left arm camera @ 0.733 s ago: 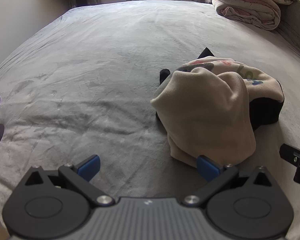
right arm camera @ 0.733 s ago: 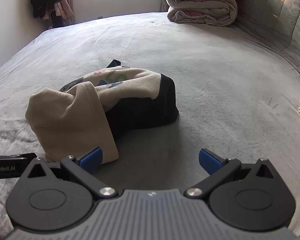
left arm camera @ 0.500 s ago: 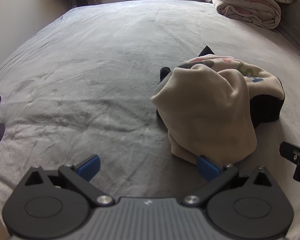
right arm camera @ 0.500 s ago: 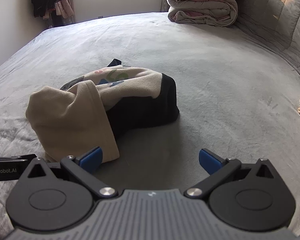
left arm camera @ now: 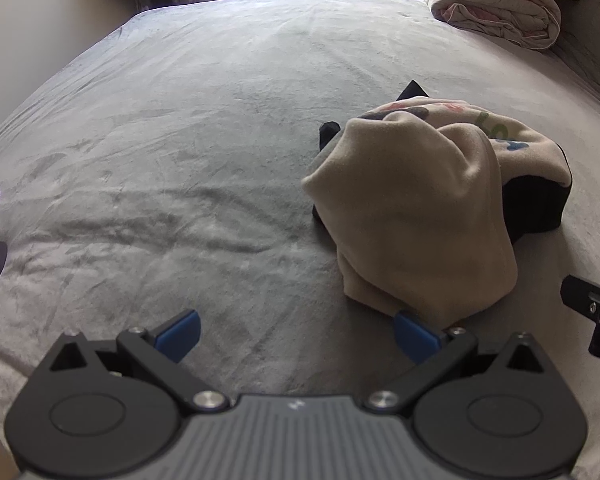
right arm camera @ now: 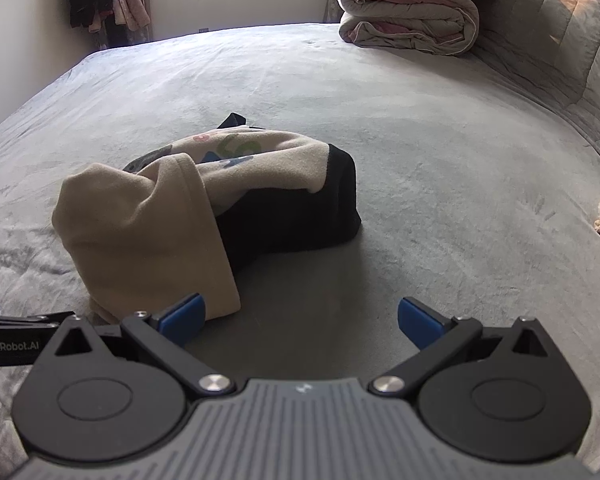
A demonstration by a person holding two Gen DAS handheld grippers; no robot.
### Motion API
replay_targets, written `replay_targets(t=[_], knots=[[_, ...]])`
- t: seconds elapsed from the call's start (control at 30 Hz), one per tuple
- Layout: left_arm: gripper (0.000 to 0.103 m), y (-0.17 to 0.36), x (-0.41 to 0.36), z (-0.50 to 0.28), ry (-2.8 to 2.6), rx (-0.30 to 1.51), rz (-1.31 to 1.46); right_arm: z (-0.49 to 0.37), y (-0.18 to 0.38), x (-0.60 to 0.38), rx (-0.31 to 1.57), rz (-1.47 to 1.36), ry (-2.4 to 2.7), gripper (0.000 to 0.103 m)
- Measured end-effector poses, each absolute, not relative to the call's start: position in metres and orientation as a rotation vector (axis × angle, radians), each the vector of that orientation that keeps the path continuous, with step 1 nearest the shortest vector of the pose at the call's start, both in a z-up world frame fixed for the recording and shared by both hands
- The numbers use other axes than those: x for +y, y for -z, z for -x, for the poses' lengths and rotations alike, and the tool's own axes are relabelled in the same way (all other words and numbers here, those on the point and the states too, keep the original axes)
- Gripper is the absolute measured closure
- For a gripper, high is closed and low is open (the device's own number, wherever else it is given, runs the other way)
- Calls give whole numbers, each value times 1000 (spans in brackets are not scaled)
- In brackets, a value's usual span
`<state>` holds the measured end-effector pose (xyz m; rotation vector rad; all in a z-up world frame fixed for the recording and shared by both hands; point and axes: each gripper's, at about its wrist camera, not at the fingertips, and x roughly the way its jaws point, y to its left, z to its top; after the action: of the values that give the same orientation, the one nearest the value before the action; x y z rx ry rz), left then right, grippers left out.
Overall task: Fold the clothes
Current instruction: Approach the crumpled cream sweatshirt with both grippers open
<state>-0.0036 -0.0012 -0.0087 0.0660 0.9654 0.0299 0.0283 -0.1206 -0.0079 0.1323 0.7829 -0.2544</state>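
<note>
— Clothes [left arm camera: 416,208] first: where's the heap?

— Beige top bunched over a black garment [right arm camera: 300,216], printed side up, in the middle of the bed [left arm camera: 180,140], somewhat toward its right edge. I see it ahead and to the right from my left wrist camera, ahead and to the left from my right one.

— Jaws?

— My left gripper [left arm camera: 296,330] is spread as wide as it goes, and nothing is between the fingers. The right-hand pad [left arm camera: 414,334] sits just at the beige hem; I can't tell whether it touches. My right gripper [right arm camera: 300,318] is equally wide and holds nothing, only bare bed between the pads. Its left-hand pad [right arm camera: 182,316] is just beside the hem's near corner.

— Anything different from half a second ago?

— Hardly. Both jaws are as wide as they were, and the heap lies in the same shape. In the left view it sits a touch lower in frame.

— What else is there?

— Folded quilt [right arm camera: 412,16] at the far right corner.
</note>
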Motion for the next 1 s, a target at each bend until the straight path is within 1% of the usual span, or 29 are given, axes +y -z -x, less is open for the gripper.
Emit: replay_targets(t=[1.0], knots=[[0,5,2,7,-30,962,-63,-22,2,-124,774,-134,260,0]])
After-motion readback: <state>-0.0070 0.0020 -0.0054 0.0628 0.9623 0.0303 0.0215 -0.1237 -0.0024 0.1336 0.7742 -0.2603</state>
